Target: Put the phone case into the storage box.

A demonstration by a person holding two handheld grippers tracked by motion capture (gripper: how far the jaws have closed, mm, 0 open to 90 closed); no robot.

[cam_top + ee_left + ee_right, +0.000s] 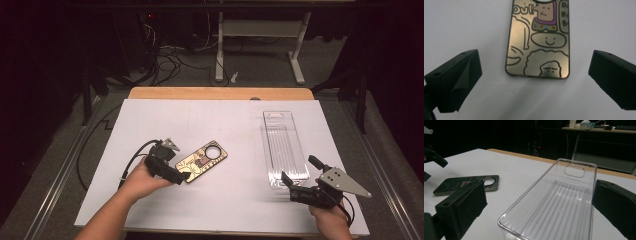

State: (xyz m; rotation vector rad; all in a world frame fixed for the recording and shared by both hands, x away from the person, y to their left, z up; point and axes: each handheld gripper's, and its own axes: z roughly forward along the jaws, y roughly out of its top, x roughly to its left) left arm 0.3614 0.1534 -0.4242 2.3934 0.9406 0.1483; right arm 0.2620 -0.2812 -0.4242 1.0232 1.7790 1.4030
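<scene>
Phone case (539, 42): it lay flat on the white table sheet (225, 200), left of the middle, with its camera hole turned away from us; cartoon drawings covered its gold face.
Left gripper (182, 176): we held it just at the near short end of the case, jaws wide on both sides of that end, touching nothing.
Right gripper (300, 176): we kept it at the near end of the clear plastic tray (284, 145), jaws wide and holding nothing.
Handling: we judged the case light, thin, rather stiff and smooth, so it could slip; it lay too flat for an easy grip.
Where to hold: we thought the two long edges near the short end were best.
Surface: a plain white sheet over a wooden table (220, 93).
Room: dark, with cables (170, 60) on the floor and a desk frame (260, 30) behind.
</scene>
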